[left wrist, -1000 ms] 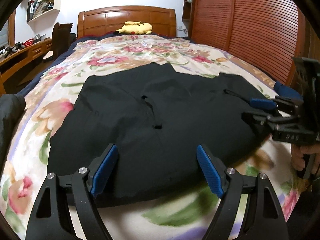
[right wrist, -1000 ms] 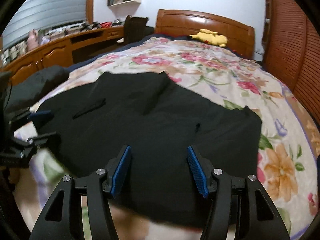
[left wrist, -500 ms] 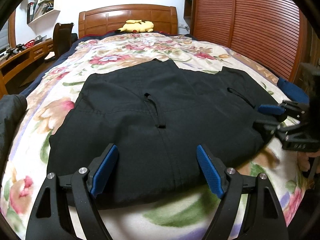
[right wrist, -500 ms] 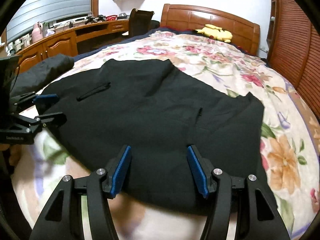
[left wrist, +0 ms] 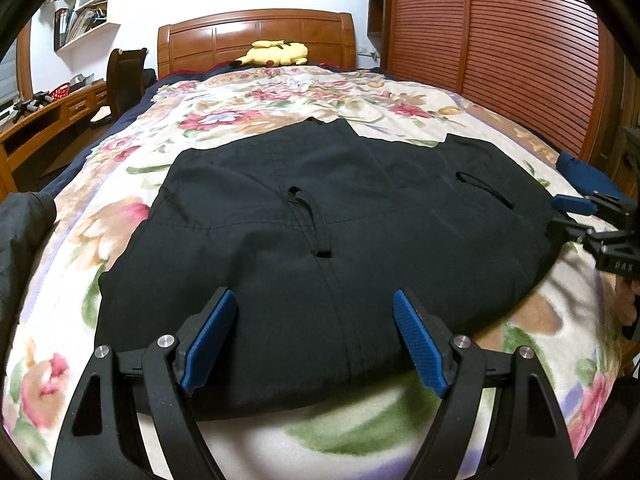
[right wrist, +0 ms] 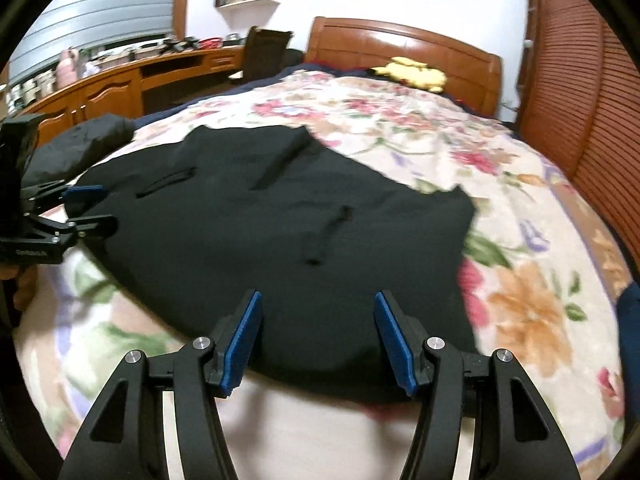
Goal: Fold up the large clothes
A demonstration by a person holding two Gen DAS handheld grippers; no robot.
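Right tool [right wrist: 318, 334] slid sideways along black garment [left wrist: 320, 240]; both tools, left tool [left wrist: 314, 338] included, gape empty.

Both views low; shared bed [left wrist: 360, 432]

Most of the bed [left wrist: 248, 120] beyond the black garment [left wrist: 320, 216] is bare quilt. A yellow plush toy [left wrist: 276, 54] lies at the headboard edge; a dark bundle [left wrist: 20, 232] crowds the bed's left edge.
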